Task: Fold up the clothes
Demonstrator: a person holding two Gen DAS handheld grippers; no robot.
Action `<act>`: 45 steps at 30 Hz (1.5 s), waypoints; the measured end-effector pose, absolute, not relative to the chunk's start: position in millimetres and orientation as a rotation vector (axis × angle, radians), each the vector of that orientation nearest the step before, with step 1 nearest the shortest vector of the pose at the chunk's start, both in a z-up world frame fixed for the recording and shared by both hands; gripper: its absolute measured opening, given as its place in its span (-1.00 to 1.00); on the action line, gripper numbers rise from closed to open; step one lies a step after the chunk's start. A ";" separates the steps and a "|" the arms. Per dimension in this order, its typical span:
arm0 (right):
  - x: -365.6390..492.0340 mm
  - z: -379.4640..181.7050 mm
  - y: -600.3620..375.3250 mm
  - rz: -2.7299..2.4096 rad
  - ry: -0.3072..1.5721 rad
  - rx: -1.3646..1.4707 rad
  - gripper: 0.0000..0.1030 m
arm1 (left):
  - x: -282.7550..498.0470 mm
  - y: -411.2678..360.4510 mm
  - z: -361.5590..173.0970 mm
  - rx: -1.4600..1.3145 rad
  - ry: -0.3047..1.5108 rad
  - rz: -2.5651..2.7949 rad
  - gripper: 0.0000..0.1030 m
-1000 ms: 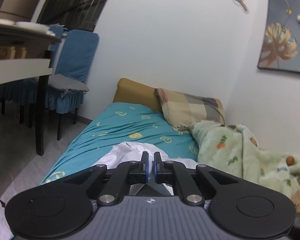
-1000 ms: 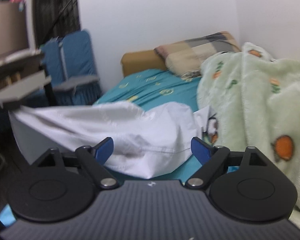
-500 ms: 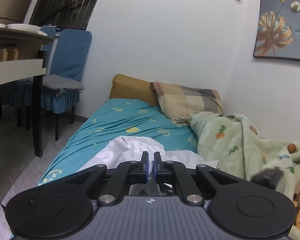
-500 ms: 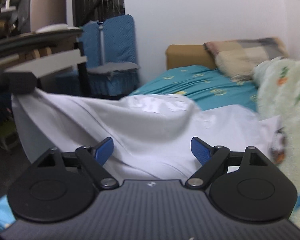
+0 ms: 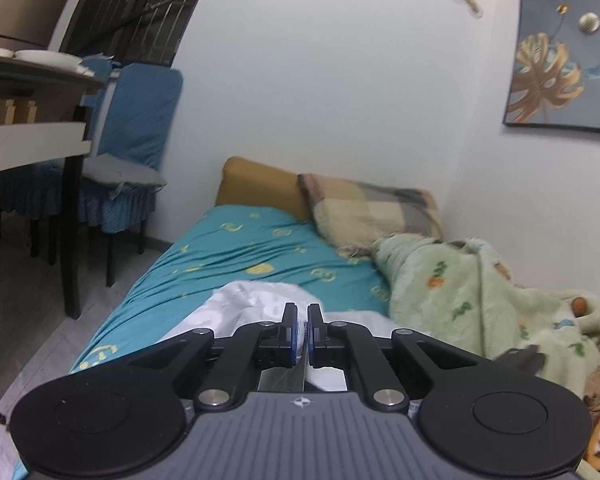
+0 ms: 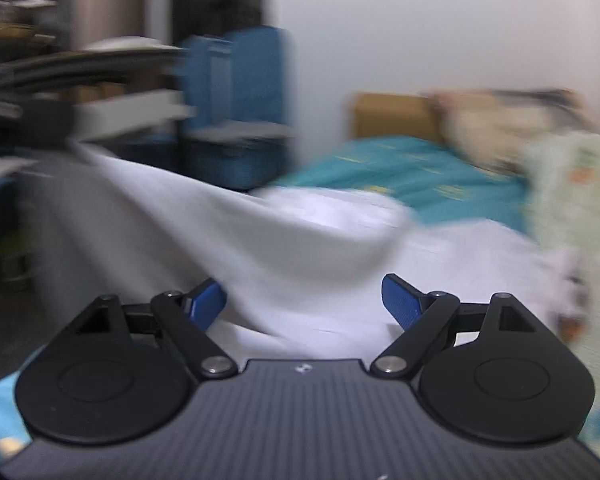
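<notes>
A white garment [image 6: 284, 240] lies across the near end of a bed with a teal sheet [image 5: 236, 256]. My left gripper [image 5: 302, 320] is shut on an edge of the white garment [image 5: 260, 300], and a thin strip of cloth shows between its blue pads. In the blurred right wrist view that edge is lifted toward the upper left, where the dark left gripper [image 6: 40, 120] holds it. My right gripper [image 6: 303, 300] stands open just above the cloth, with its blue pads apart and nothing pinched between them.
A light green patterned blanket [image 5: 480, 292] is heaped along the bed's right side, by the wall. A plaid pillow [image 5: 372, 212] and a mustard cushion [image 5: 260, 180] sit at the head. A dark table [image 5: 32, 120] and blue-covered chairs [image 5: 136, 128] stand left of the bed.
The right gripper swung left, from facing the green blanket to facing the white garment and the table. The left gripper stayed shut on the garment, nearly still. The right gripper's edge has come into the left view.
</notes>
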State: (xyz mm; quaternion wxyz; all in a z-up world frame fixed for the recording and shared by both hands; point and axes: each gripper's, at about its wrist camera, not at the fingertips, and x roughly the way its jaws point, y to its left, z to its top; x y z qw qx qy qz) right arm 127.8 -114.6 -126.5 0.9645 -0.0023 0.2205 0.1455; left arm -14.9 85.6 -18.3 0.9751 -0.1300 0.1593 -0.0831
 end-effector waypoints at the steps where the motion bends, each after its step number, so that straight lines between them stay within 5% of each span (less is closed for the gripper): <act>1: 133.2 -129.1 -124.2 0.243 0.466 0.030 0.67 | -16.4 85.3 -17.7 -0.269 0.314 -0.182 -0.90; 10: 130.7 -143.8 -217.6 -0.203 0.583 0.326 0.66 | -16.0 91.6 -20.0 -0.334 0.312 -0.190 -0.93; 18: 58.0 -56.9 -221.4 -0.289 0.172 0.197 0.66 | -15.1 77.4 -26.1 -0.260 0.391 -0.235 -0.93; 26: 51.9 -42.4 -219.5 -0.197 0.185 0.149 0.66 | -1.5 51.3 -53.7 -0.141 0.579 -0.288 -0.88; 36: 54.3 -39.7 -222.7 -0.164 0.236 0.182 0.66 | 11.3 13.2 -61.1 -0.014 0.603 -0.432 -0.22; 38: 54.4 -39.3 -224.5 -0.159 0.241 0.191 0.66 | 9.4 -2.0 -61.3 0.028 0.580 -0.480 0.13; 40: 54.3 -38.7 -225.9 -0.153 0.244 0.200 0.66 | 14.4 -19.8 -68.2 0.084 0.570 -0.487 0.27; 45: 53.0 -37.7 -230.3 -0.145 0.236 0.223 0.66 | 40.3 -45.6 -90.8 0.184 0.569 -0.311 0.26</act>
